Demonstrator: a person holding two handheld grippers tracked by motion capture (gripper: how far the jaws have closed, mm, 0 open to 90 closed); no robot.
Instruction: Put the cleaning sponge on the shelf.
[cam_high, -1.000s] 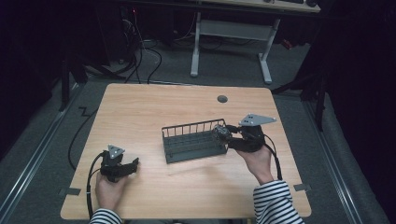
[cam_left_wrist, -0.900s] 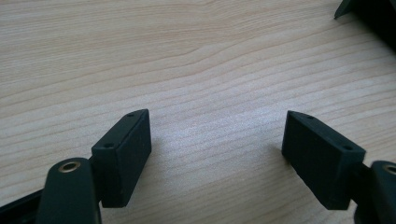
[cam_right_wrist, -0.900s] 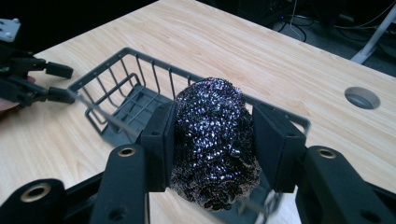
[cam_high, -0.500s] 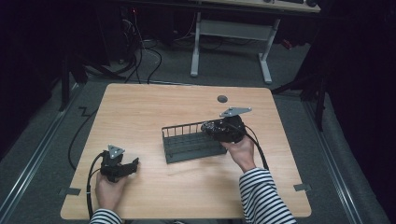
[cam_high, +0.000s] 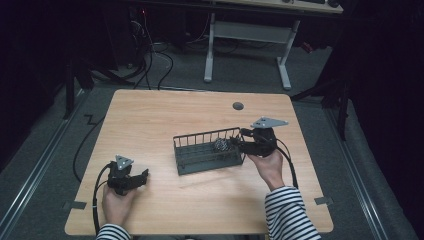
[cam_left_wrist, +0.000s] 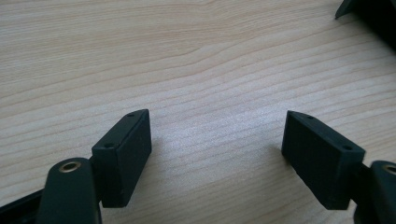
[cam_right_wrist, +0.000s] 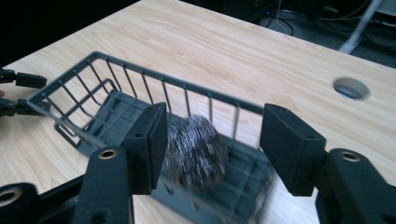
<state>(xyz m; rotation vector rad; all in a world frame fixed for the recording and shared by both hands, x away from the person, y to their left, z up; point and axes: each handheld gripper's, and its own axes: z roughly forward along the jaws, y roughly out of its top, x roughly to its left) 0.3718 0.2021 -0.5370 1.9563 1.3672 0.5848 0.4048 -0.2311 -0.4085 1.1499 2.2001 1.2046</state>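
A dark grey wire basket (cam_high: 200, 136) stands in the middle of the wooden table. My right gripper (cam_high: 239, 143) reaches over its right end. Its jaws have just been opening and now stand apart. A round grey scouring ball (cam_right_wrist: 194, 151) shows blurred between and just beyond them, low inside the basket (cam_right_wrist: 140, 70), with the right pad well off it. The high view shows the ball (cam_high: 221, 145) at the basket's right end. My left gripper (cam_high: 142, 176) rests near the front left of the table, open, with bare wood between its pads (cam_left_wrist: 126, 154).
A round cable hole (cam_high: 238, 106) lies in the table top behind the basket. Beyond the far edge stands a white desk frame (cam_high: 210, 50), with cables on the floor. A corner of the basket (cam_left_wrist: 369, 14) shows at the upper right of the left gripper view.
The right gripper has shifted over the basket's right end and its jaws have spread. The ball now shows inside the basket. The left hand has stayed put.
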